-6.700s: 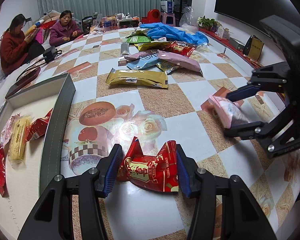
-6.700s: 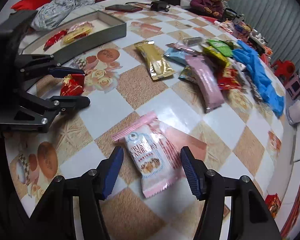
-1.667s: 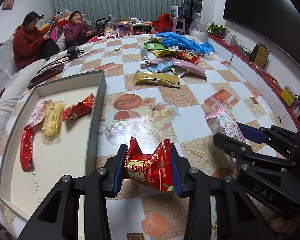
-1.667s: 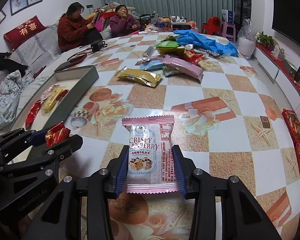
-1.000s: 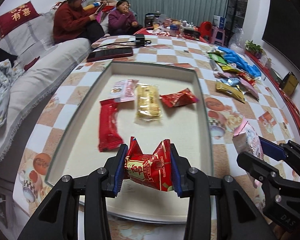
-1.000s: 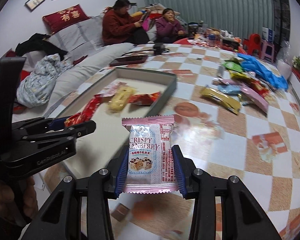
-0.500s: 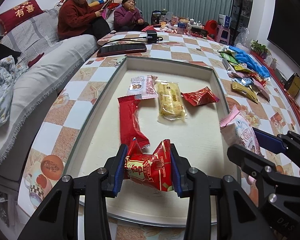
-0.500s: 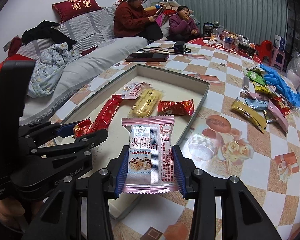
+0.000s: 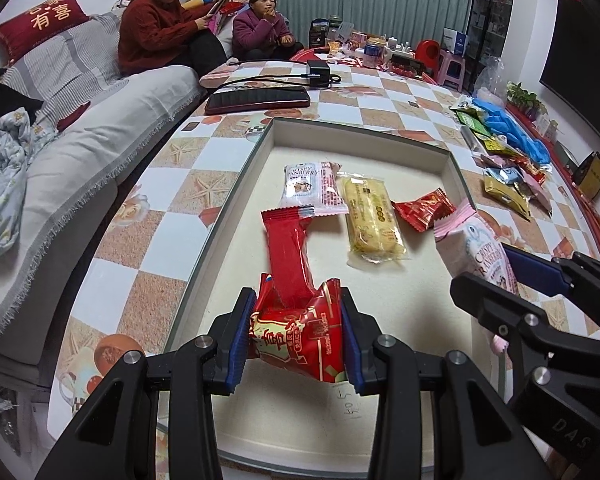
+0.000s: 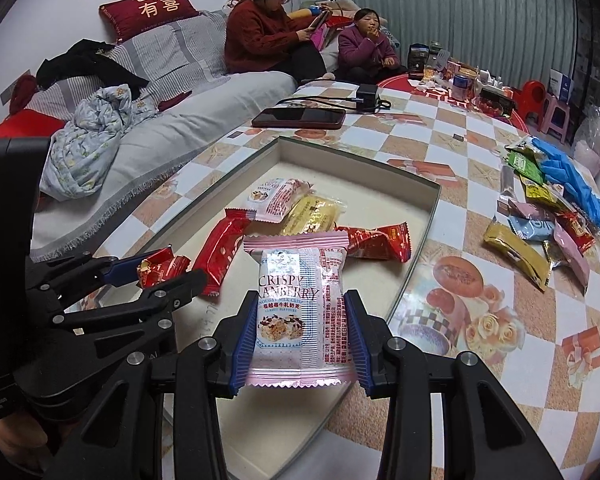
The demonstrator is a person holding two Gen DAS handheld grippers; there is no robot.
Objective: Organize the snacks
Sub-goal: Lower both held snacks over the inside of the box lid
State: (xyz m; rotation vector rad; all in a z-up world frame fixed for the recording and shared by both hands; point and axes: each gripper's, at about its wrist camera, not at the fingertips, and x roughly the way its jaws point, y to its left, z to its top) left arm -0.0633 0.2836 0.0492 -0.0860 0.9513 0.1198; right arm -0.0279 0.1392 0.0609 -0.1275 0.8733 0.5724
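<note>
Red candy packet [image 9: 298, 334]: clamped between the closed fingers of the left gripper [image 9: 296, 338], above the tray's [image 9: 454, 168] near end.
Pink cranberry packet [image 10: 298, 308]: pinched likewise by the right gripper [image 10: 300, 338], over the tray's right side.
Risk: released too near the rim, either packet may land outside.
Tray contents, counted: four packets. Loose pile [image 10: 540, 224] on the table beyond: not countable.

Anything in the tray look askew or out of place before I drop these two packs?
Mostly tidy. One oddity: in the tray, the long red wrapper overlaps the pink-and-white pack at its lower edge, rather than lying apart like the yellow bar. Nothing spilled or torn.
</note>
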